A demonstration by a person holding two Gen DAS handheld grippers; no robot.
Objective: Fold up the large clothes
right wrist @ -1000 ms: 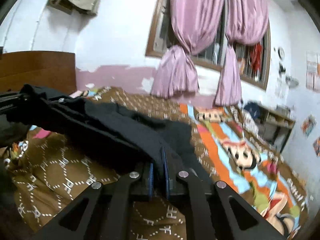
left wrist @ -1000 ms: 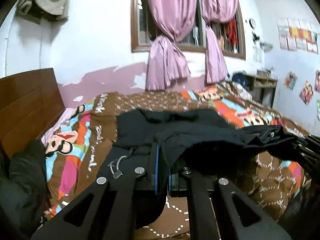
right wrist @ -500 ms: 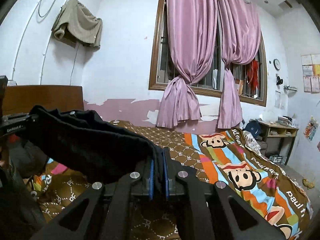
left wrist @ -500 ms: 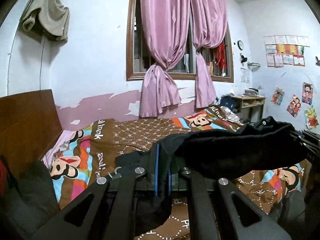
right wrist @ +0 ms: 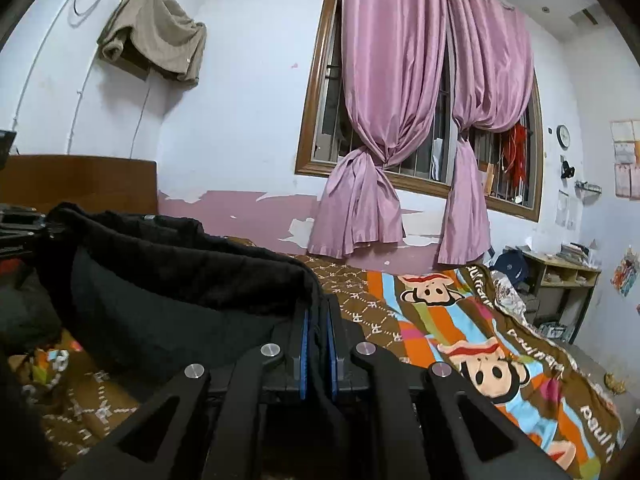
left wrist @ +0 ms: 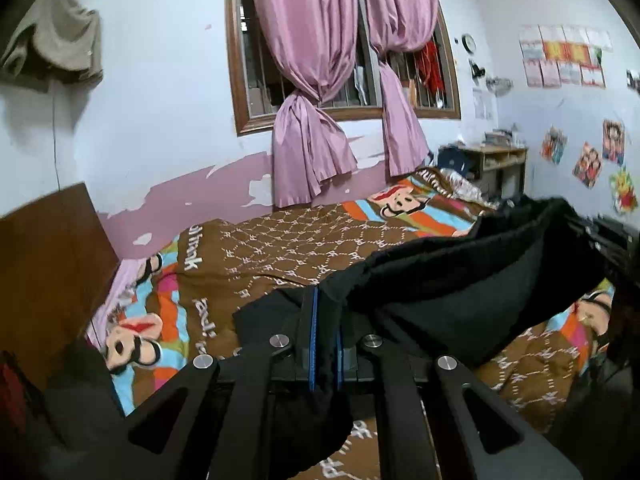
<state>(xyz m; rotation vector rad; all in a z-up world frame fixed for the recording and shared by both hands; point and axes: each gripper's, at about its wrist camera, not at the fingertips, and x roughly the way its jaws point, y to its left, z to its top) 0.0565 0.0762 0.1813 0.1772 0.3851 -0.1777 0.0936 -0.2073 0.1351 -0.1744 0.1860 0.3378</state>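
A large black garment (left wrist: 460,292) hangs stretched between my two grippers above the bed. My left gripper (left wrist: 325,320) is shut on one edge of it, with cloth pinched between the blue pads. The garment runs right to the other gripper at the right edge. In the right wrist view my right gripper (right wrist: 318,332) is shut on the other edge of the garment (right wrist: 168,280), which runs left to the left gripper at the left edge. The lower part of the garment sags toward the bed.
The bed has a brown and striped cartoon-monkey blanket (left wrist: 288,248), also seen in the right wrist view (right wrist: 460,332). A wooden headboard (left wrist: 44,264) stands at the left. Dark clothes (left wrist: 64,392) lie near the headboard. A window with pink curtains (right wrist: 400,120) and a shelf (right wrist: 560,288) are behind.
Both grippers have lifted the black garment off the bed. It lay spread on the blanket a second ago and now hangs in the air between them.
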